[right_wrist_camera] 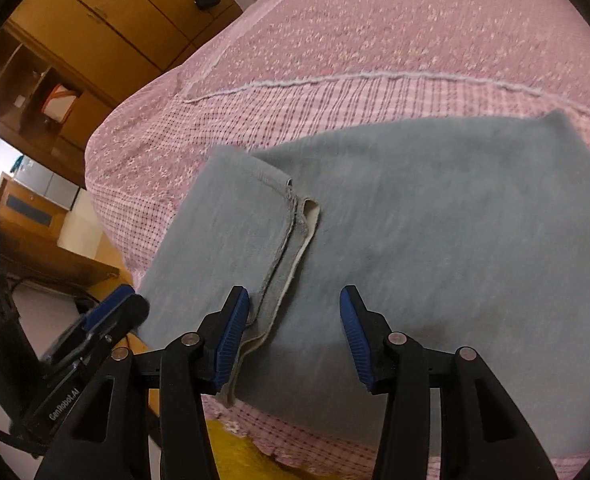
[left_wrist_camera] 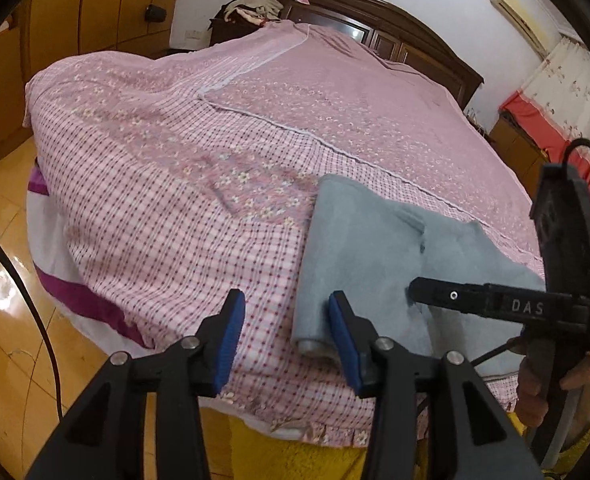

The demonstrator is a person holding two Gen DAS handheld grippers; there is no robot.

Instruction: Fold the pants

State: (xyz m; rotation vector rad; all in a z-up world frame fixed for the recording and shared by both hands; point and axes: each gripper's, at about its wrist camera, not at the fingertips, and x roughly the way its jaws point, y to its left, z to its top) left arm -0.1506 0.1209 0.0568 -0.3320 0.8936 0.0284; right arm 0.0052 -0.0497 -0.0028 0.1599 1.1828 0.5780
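Observation:
Grey pants (left_wrist_camera: 367,248) lie folded on the pink bed near its front edge; they fill the right wrist view (right_wrist_camera: 435,240), with the leg hems (right_wrist_camera: 295,216) laid over the wider part. My left gripper (left_wrist_camera: 287,320) is open and empty, above the bed at the fold's left end. My right gripper (right_wrist_camera: 295,320) is open and empty, low over the pants beside the hems. It shows from the side in the left wrist view (left_wrist_camera: 415,288), and the left gripper shows at the left in the right wrist view (right_wrist_camera: 111,312).
The bed (left_wrist_camera: 175,200) has a pink checked and flowered cover, with a dark wooden headboard (left_wrist_camera: 395,28) behind. A wooden wardrobe (right_wrist_camera: 107,32) stands left. Glossy wood floor (left_wrist_camera: 7,280) lies beside the bed. Yellow fabric (left_wrist_camera: 295,456) hangs below the front edge.

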